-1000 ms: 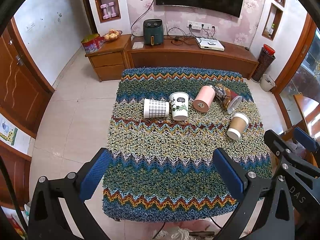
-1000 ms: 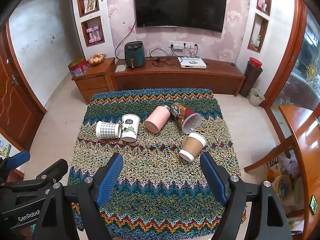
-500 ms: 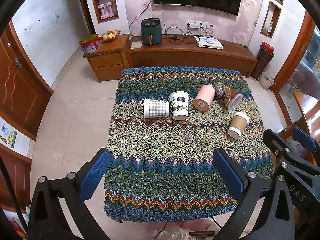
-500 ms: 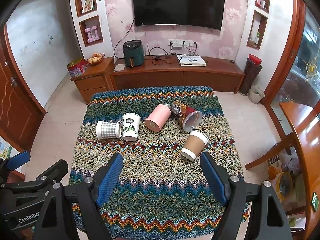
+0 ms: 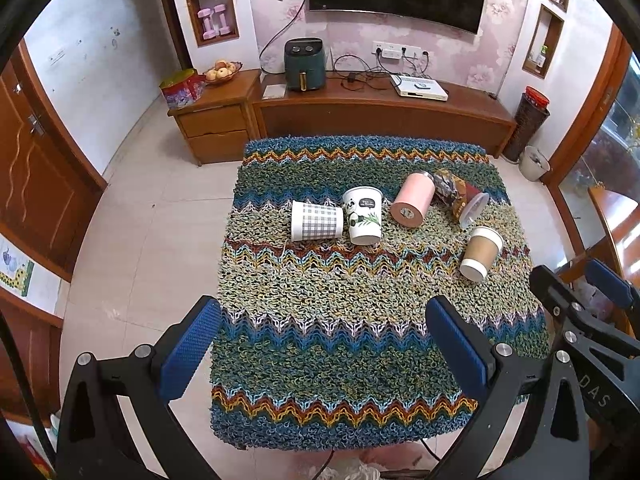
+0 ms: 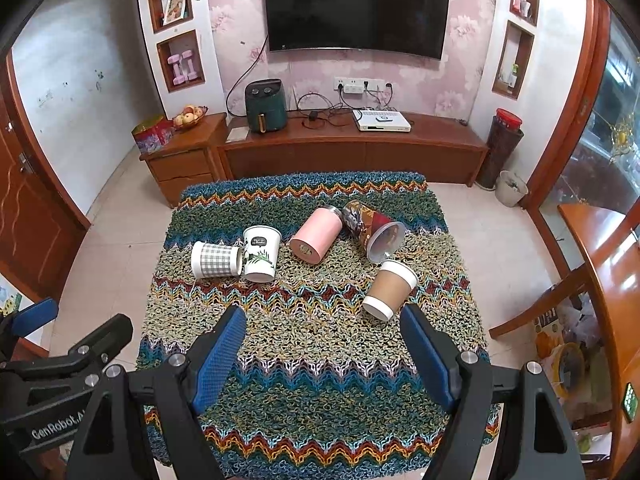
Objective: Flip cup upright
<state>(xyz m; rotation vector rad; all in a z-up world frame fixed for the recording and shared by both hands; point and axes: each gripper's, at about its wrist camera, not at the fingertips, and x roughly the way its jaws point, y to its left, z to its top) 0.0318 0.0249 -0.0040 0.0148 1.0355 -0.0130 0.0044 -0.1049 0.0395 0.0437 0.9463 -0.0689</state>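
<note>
Several cups sit on a table covered with a zigzag knitted cloth [image 5: 340, 320]. A grey checked cup [image 5: 316, 221] [image 6: 216, 260] lies on its side. A white panda cup [image 5: 362, 216] [image 6: 261, 254] stands upright beside it. A pink cup [image 5: 412, 204] [image 6: 316, 238], a dark patterned cup [image 5: 460, 198] [image 6: 372, 230] and a brown paper cup [image 5: 480, 254] [image 6: 390, 288] lie on their sides. My left gripper [image 5: 322, 344] and my right gripper [image 6: 322, 354] are open and empty above the table's near part, well short of the cups.
A wooden TV cabinet [image 6: 352, 152] with a green air fryer [image 6: 265, 106] stands behind the table under a wall TV [image 6: 356, 12]. A wooden table edge [image 6: 608, 264] and chair are at the right. Tiled floor [image 5: 152, 240] surrounds the table.
Both grippers have drifted slightly, so the table sits a little lower in view. The cups have not moved and both grippers stay open.
</note>
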